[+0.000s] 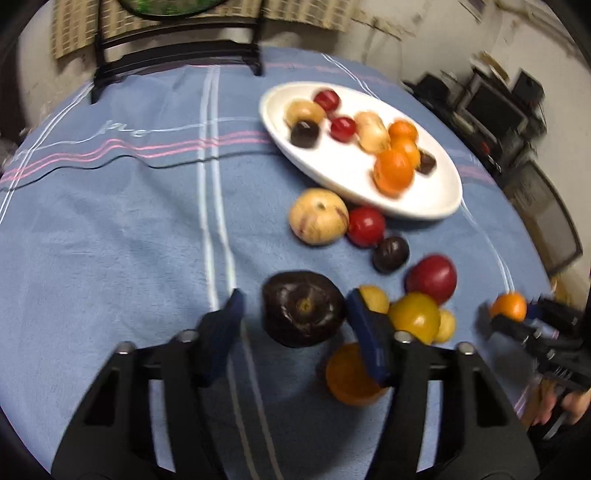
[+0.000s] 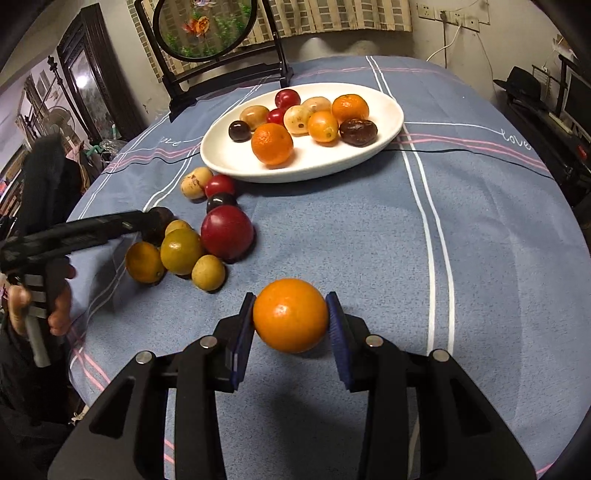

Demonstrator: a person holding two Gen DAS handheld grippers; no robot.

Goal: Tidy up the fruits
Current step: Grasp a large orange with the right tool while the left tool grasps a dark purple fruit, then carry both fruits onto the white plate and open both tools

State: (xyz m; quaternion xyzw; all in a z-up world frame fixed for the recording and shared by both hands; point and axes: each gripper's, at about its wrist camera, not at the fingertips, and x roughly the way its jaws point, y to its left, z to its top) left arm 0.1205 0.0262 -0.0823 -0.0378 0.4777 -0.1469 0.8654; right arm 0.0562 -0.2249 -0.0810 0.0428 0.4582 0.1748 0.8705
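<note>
A white oval plate (image 1: 436, 199) (image 2: 391, 122) holds several oranges, red, tan and dark fruits. My left gripper (image 1: 295, 314) is open, its blue pads on either side of a large dark purple fruit (image 1: 303, 314) on the cloth; the left pad stands apart from it. My right gripper (image 2: 290, 319) is shut on an orange (image 2: 290, 319), which also shows at the right in the left wrist view (image 1: 509, 306). Loose fruits lie between: a big red one (image 2: 227, 236), a yellow one (image 2: 181, 251), a tan one (image 1: 318, 216).
A blue striped cloth (image 2: 461, 229) covers the round table. A black stand with a round picture (image 2: 207, 27) sits at the table's far edge. Dark electronics and furniture (image 1: 495, 110) stand beyond the table at the right.
</note>
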